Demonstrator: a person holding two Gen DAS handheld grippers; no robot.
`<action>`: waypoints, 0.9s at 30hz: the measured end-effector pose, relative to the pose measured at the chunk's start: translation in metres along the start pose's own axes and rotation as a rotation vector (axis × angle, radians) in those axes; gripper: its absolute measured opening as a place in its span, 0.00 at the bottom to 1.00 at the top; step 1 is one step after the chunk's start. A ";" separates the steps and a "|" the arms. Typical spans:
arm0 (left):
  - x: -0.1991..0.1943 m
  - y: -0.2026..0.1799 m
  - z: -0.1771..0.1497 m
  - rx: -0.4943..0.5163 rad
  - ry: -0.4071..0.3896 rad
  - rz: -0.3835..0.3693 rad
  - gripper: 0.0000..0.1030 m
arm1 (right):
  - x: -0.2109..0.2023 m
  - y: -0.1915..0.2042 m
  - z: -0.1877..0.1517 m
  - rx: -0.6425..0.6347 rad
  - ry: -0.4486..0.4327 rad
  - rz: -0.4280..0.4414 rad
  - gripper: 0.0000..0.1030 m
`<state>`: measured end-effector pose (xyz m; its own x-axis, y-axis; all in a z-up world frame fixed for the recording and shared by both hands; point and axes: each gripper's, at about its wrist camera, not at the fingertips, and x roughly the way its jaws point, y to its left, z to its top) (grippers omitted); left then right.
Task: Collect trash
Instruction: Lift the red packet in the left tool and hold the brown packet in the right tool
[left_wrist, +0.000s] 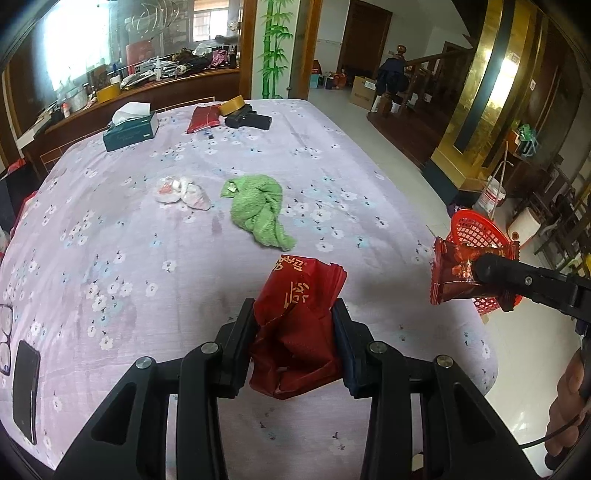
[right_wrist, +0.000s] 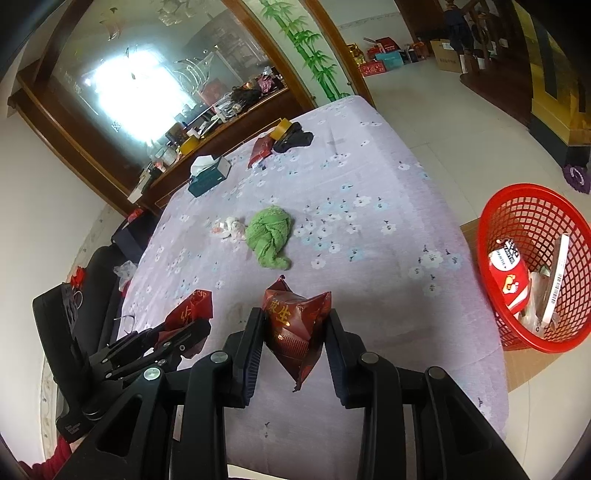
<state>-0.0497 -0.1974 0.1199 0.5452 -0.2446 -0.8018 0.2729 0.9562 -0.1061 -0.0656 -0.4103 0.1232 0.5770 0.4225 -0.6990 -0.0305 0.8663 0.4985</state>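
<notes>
Over the floral counter (left_wrist: 184, 277) each tool pinched a red wrapper, left tool (left_wrist: 295, 332) on the crumpled wrapper (left_wrist: 295, 317), right tool (right_wrist: 295, 332) on the snack wrapper (right_wrist: 295, 317), seemingly next bound for the basket (right_wrist: 495, 229).

Red wrapper (left_wrist: 295, 325): crumpled, gold lettering, pinched between the left tool's pads, held above the flowered counter cloth.
Dark red snack packet (right_wrist: 295, 325): glossy, puffed, corners flared, clamped in the right tool, lifted clear.
Clear plastic scraps (left_wrist: 181, 194): two crumpled wads, red and white inside, lying mid-counter, just beside a green cloth.
Red mesh basket (right_wrist: 535, 229): tilted on the floor off the counter's edge, holding discarded packaging.
</notes>
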 end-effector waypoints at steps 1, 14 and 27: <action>0.000 -0.002 0.000 0.003 0.001 -0.001 0.37 | -0.001 -0.001 0.000 -0.001 -0.001 0.000 0.34; 0.006 -0.020 0.006 0.025 0.006 -0.015 0.37 | -0.012 -0.015 0.003 0.010 -0.006 -0.009 0.34; 0.011 -0.026 0.005 0.024 0.011 -0.023 0.37 | -0.017 -0.021 0.002 0.019 -0.005 -0.025 0.34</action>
<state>-0.0464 -0.2262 0.1168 0.5300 -0.2644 -0.8057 0.3040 0.9462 -0.1105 -0.0733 -0.4364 0.1254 0.5812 0.3993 -0.7091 0.0000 0.8714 0.4907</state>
